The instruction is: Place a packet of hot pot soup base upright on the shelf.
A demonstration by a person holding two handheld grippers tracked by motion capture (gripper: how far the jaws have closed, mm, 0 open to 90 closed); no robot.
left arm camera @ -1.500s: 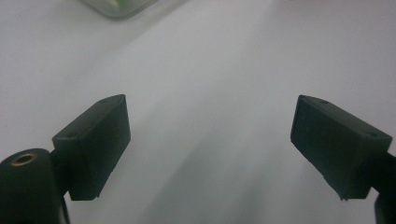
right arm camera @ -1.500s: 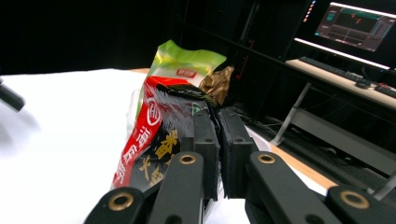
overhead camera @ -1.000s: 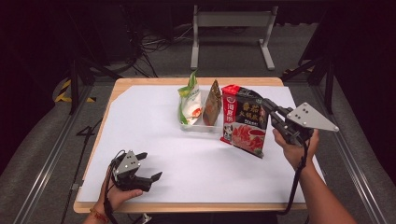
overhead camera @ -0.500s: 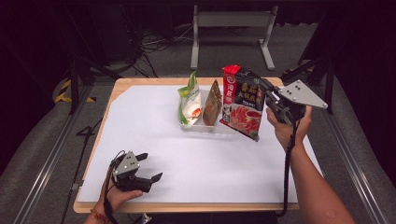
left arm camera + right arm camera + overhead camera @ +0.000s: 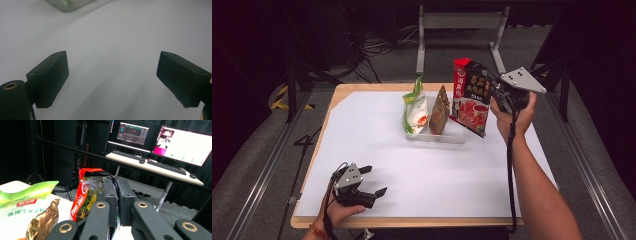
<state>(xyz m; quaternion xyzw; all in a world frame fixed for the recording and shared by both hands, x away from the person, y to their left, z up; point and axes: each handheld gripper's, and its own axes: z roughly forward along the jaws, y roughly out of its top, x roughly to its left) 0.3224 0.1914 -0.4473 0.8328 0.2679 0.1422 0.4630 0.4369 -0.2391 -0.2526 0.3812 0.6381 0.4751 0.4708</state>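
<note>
High view: right tool point(image 5: 495, 91) clamped on the red packet point(image 5: 470, 97), held above the clear tray point(image 5: 452, 137) beside two standing packets; left tool point(image 5: 373, 181) gapes idle on the surface point(image 5: 437, 180).

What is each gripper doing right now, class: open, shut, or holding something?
Left gripper: open, holding nothing, low over the white table.
Right gripper: shut on the red packet, lifted beside the clear tray.
</note>
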